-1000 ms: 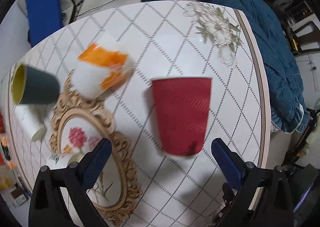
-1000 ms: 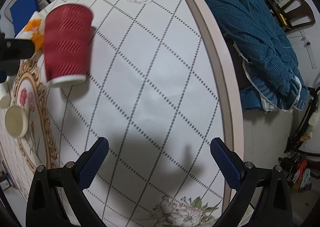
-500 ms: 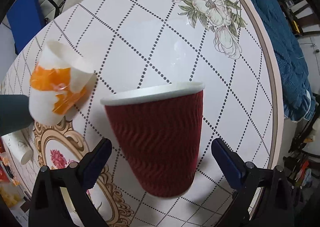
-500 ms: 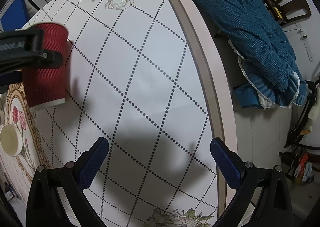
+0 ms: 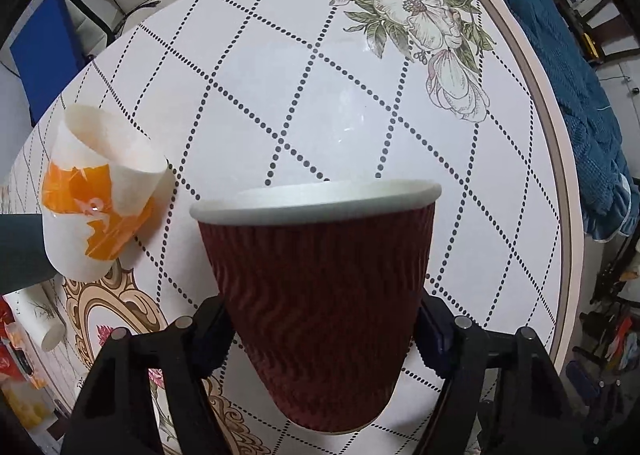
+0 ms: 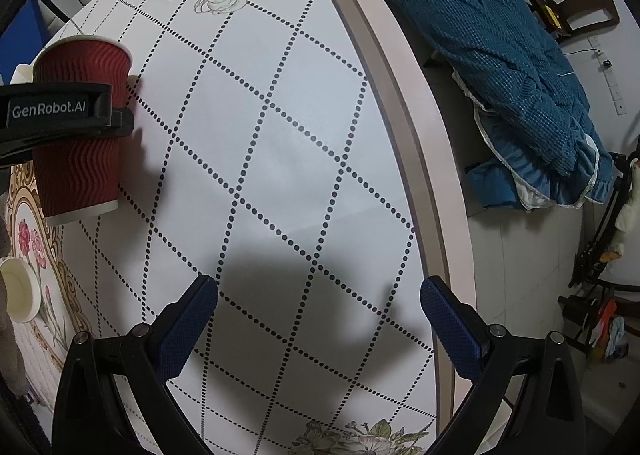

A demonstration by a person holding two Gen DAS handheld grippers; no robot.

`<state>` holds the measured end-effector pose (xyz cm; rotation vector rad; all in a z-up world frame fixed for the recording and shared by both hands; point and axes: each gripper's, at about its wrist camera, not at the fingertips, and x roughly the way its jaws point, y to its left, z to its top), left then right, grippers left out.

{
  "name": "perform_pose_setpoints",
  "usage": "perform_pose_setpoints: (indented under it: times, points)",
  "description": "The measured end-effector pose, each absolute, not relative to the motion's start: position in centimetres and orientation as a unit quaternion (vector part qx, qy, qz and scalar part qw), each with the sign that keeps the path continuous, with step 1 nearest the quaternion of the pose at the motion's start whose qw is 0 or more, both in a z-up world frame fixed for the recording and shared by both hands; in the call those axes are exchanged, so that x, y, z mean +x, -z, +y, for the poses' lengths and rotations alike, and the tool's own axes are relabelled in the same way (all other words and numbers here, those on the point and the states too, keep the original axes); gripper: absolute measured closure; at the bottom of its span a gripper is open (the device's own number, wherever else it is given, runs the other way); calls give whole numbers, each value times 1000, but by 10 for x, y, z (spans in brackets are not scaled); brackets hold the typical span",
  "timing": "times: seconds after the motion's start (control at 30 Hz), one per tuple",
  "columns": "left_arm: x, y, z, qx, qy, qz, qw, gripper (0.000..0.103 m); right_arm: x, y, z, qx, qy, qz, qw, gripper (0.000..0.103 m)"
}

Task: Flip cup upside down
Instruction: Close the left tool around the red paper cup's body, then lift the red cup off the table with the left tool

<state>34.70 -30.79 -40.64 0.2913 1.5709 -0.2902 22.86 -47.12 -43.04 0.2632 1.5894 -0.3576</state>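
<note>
Between the two black fingers of the left tongs [image 5: 320, 331] sits the dark red ripple-walled paper cup [image 5: 320, 295], gripped by its lower half with a finger pressed to each side. In the left wrist view its white rolled rim is toward the far side and its narrower base is nearest the camera. In the right wrist view the same cup [image 6: 78, 127] appears at the left edge, with the black GenRobot.AI-marked finger [image 6: 60, 111] lying across its wall and its white-edged end resting at or just above the white bench with the dotted diamond pattern [image 6: 280, 135]; whether it touches the surface I cannot tell.

The right tongs [image 6: 320, 319] are spread wide with nothing between their blue-padded fingers, hovering over a bare stretch of the bench well apart from the cup.

Left of the red cup in the left wrist view stands a white paper cup with orange print [image 5: 100, 199], tilted, and beside it a dark grey-green cup [image 5: 20, 251] cut off by the frame edge. A small plain white paper cup [image 6: 20, 291] rests near an ornate gold-framed floral print [image 5: 120, 319] on the bench. A blue quilted blanket [image 6: 500, 75] lies beyond the bench's rim.
</note>
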Motion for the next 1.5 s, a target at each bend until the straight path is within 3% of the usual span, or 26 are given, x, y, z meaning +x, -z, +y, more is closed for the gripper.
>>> perform_pose_setpoints:
  times: [0.27,0.77,1.17,1.5]
  points:
    - [327,371,-307,131,136,688,700,30,224,426,-471,120,157,707,679,0]
    - [254,306,-195,96,117,694,704,30,198,390,-404,101,119,696,701,1]
    - [161,317,-76,69,103,736,665,30,140,379,-304,106,99,704,695,1]
    - [111,350,-22,34,106,772,626,30,88,396,-239,104,101,726,672,1]
